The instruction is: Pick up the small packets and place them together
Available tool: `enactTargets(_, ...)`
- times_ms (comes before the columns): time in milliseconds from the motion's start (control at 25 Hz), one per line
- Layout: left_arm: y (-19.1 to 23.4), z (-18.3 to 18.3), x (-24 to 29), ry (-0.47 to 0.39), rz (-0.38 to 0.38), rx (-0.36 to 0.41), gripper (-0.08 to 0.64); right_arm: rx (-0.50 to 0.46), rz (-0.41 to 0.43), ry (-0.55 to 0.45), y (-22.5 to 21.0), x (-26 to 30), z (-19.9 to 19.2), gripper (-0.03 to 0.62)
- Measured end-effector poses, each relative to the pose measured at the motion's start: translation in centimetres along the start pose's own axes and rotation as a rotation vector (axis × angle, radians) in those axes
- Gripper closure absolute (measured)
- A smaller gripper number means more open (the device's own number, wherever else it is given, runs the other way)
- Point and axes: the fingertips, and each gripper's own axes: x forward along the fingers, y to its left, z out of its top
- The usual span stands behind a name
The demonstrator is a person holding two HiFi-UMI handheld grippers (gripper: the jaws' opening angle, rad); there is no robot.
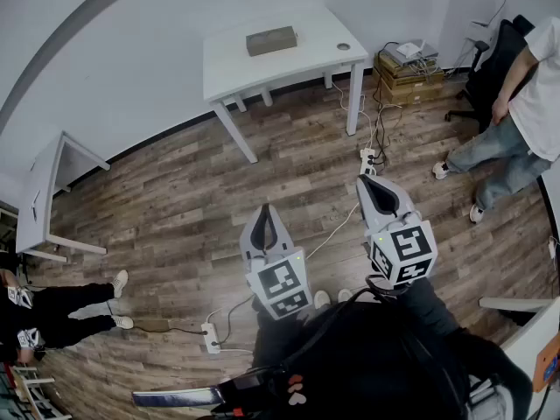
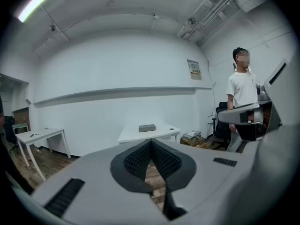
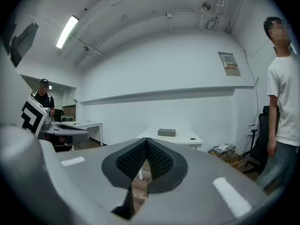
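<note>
Both clenched tight with nothing in them: left tongs and right tongs, held over bare wood floor. I can't pick out single packets anywhere. The only candidate is a grey block on the white table across the room, too small to read. A person at the right is cut off by the frame edge.

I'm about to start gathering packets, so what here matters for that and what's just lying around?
For the job: left gripper, shut, empty; right gripper, shut, empty; white table; grey block on it, possibly the packets.
Lying about: cardboard boxes; power strip; office chair; side desk.
</note>
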Motion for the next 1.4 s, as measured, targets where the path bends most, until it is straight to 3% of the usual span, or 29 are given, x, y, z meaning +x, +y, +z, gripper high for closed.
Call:
enactTargets(840,0.9,0.5,0.0,-0.017,-0.011,-0.004,0.561,-0.006,-0.026,-0.042,0.6,0.3,0.9,0.595)
enactTargets(1240,4.5,-0.7,1.6,-0.007,-0.004,-0.003,0.561,-0.008,-0.051,-0.059,2.3,3.1,0.5,0.595)
enactTargets(1400,5.1,-1.6,3.6,0.009,-0.012,-0.036,0.560,-0.004,-0.075,-0.036,1.8,4.7,-0.5,0.595)
